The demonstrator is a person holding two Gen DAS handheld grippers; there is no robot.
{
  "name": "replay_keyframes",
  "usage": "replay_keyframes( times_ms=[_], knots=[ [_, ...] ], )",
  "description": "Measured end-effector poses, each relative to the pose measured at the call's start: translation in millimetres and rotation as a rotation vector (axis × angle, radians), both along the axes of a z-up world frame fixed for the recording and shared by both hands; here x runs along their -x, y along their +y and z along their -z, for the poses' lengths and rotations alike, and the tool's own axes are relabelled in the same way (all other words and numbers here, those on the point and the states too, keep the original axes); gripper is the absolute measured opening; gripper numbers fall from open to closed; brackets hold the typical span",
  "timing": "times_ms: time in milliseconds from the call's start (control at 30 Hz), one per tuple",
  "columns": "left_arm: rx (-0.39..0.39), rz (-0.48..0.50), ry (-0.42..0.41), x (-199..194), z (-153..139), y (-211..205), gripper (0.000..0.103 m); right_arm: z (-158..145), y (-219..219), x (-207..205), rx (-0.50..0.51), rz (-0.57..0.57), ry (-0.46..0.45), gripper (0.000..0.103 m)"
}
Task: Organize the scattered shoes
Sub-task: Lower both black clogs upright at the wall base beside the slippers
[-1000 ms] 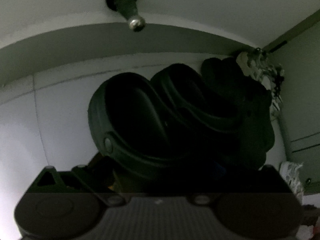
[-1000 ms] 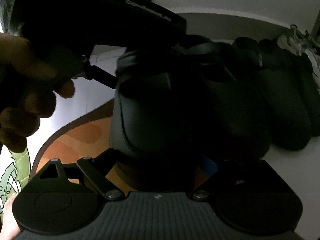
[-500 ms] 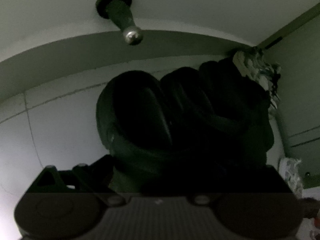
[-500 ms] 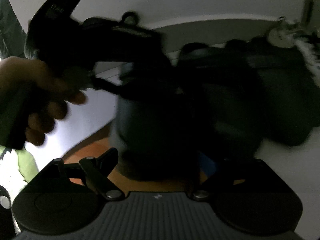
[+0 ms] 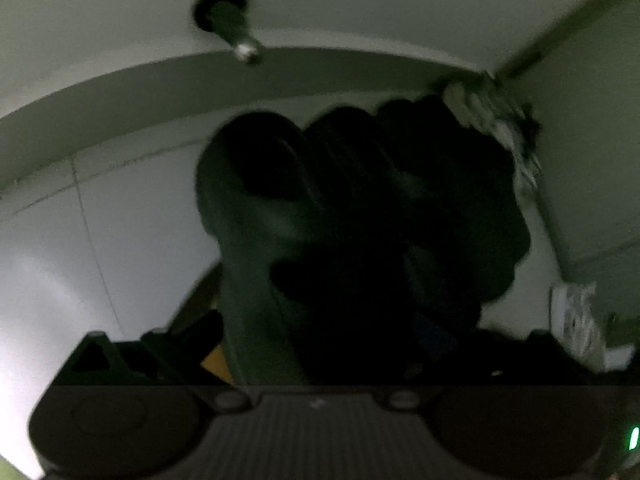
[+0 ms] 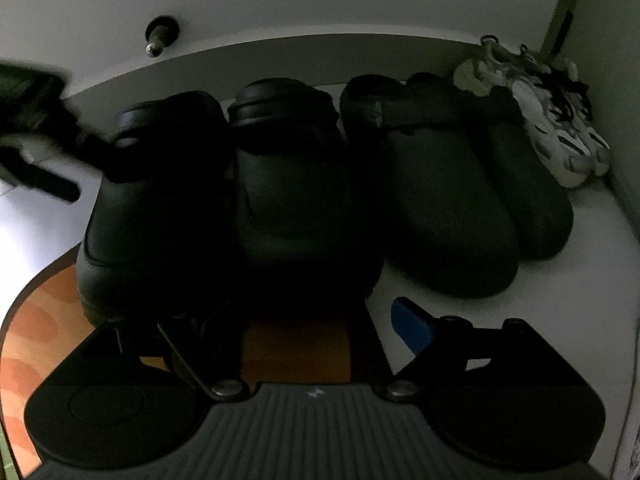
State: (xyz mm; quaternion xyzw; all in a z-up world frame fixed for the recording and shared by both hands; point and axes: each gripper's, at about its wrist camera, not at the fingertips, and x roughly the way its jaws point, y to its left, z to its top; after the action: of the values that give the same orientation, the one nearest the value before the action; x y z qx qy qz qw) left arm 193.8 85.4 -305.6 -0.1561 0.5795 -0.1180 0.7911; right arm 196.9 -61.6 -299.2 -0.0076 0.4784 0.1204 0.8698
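Four dark clogs are seen in a row along the wall in the rt wrist view, w/ a pair of white sneakers point(image 6: 556, 120) at the far right end by the corner. Leftmost clog point(image 6: 160, 200) and second clog point(image 6: 292, 184) are lined up side by side, touching, toes resting on an orange mat point(image 6: 36, 320). Two more dark clogs point(image 6: 460, 200) are set just right of them on the pale floor point(image 6: 560, 300).

Right gripper point(image 6: 304, 320): jaws are closing; blue pad of rt finger point(image 6: 412, 326) is seen clear of any shoe, off to the right of the second clog's toe. Left finger mostly hidden in shadow under the leftmost clog's toe. No pad is seen pressing on a shoe, so it is read as not gripping.

Left gripper point(image 5: 320, 344): view very dark and blurred. Leftmost clog point(image 5: 256, 240) is seen close ahead, its heel end running down between the fingers. Whether it is pinched can't be told. Left gripper's body point(image 6: 32, 120) is also seen at the rt view's left edge, reaching to that clog's heel.

Door stopper point(image 5: 236, 28) is mounted on the wall above the row.
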Motion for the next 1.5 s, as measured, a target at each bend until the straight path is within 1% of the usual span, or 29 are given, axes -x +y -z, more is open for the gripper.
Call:
replay_keyframes(
  times_ms=[100, 167, 200, 233, 267, 333, 367, 433, 500, 567, 633, 733, 800, 867, 967, 1033, 1100, 1167, 1333, 1433, 1500],
  knots=[
    [0.009, 0.019, 0.017, 14.1, 3.6, -8.7, 0.102, 1.3, 2.5, -6.9, -0.001, -0.024, 0.001, 0.082],
    [-0.023, 0.031, 0.015, 21.4, 4.3, -19.2, 0.102, 2.0, 5.9, -9.3, 0.006, -0.058, 0.000, 0.079],
    [-0.040, 0.026, 0.021, 20.7, 5.5, -20.4, 0.102, 2.2, 10.5, -7.7, 0.035, -0.099, -0.013, 0.079],
    [-0.058, 0.020, 0.027, 20.0, 6.8, -21.5, 0.102, 1.8, 10.5, -7.4, 0.039, -0.101, -0.018, 0.079],
    [-0.065, 0.000, 0.043, 16.8, 8.7, -20.1, 0.099, 1.3, 10.5, -7.1, 0.042, -0.103, -0.022, 0.078],
    [-0.065, 0.005, 0.056, 16.1, 8.4, -19.8, 0.094, 0.4, 5.3, -9.9, 0.022, -0.094, -0.021, 0.078],
    [-0.065, 0.012, 0.064, 16.5, 7.4, -20.0, 0.094, 0.4, 5.2, -10.1, 0.024, -0.100, -0.021, 0.078],
    [-0.065, 0.039, 0.044, 22.0, 3.0, -21.8, 0.094, 0.7, 5.6, -13.1, 0.038, -0.127, -0.021, 0.078],
    [-0.075, 0.078, 0.030, 25.7, 3.1, -25.8, 0.094, 0.6, 5.1, -14.5, 0.036, -0.131, -0.022, 0.078],
    [-0.068, 0.071, 0.042, 24.6, 12.0, -25.6, 0.091, -0.2, 5.9, -16.0, 0.032, -0.130, -0.024, 0.078],
    [-0.071, 0.054, 0.043, 25.6, 15.2, -24.2, 0.090, -1.5, 8.4, -17.5, 0.034, -0.127, -0.028, 0.078],
    [-0.081, 0.066, 0.023, 27.1, 17.6, -25.4, 0.089, -1.2, 12.0, -22.9, 0.041, -0.128, -0.034, 0.078],
    [-0.108, 0.083, -0.005, 27.4, 19.9, -26.1, 0.088, 0.0, 12.4, -23.9, 0.037, -0.123, -0.035, 0.078],
    [-0.110, 0.066, -0.022, 25.9, 22.4, -22.0, 0.089, 0.4, 12.7, -24.4, 0.032, -0.118, -0.037, 0.078],
    [-0.116, 0.068, -0.043, 27.7, 22.8, -22.1, 0.089, 0.1, 13.0, -26.5, 0.029, -0.114, -0.035, 0.079],
    [-0.106, 0.044, -0.049, 25.9, 21.4, -19.8, 0.089, 0.7, 13.8, -30.0, 0.027, -0.122, -0.037, 0.079],
    [-0.123, 0.038, -0.071, 20.8, 18.9, -19.0, 0.089, 0.8, 16.2, -33.5, 0.027, -0.120, -0.041, 0.078],
    [-0.129, 0.041, -0.081, 9.4, 20.3, -12.4, 0.089, 0.6, 20.5, -38.7, 0.030, -0.114, -0.048, 0.078],
    [-0.134, 0.049, -0.102, -0.3, 24.3, -10.2, 0.089, 2.4, 23.4, -47.3, 0.021, -0.097, -0.047, 0.079],
    [-0.139, 0.027, -0.113, -3.7, 25.3, -8.7, 0.090, 2.7, 24.9, -50.4, 0.026, -0.106, -0.055, 0.080],
    [-0.128, -0.008, -0.113, -7.3, 26.0, -6.0, 0.091, 2.7, 28.7, -52.9, 0.046, -0.130, -0.074, 0.081]
  ],
)
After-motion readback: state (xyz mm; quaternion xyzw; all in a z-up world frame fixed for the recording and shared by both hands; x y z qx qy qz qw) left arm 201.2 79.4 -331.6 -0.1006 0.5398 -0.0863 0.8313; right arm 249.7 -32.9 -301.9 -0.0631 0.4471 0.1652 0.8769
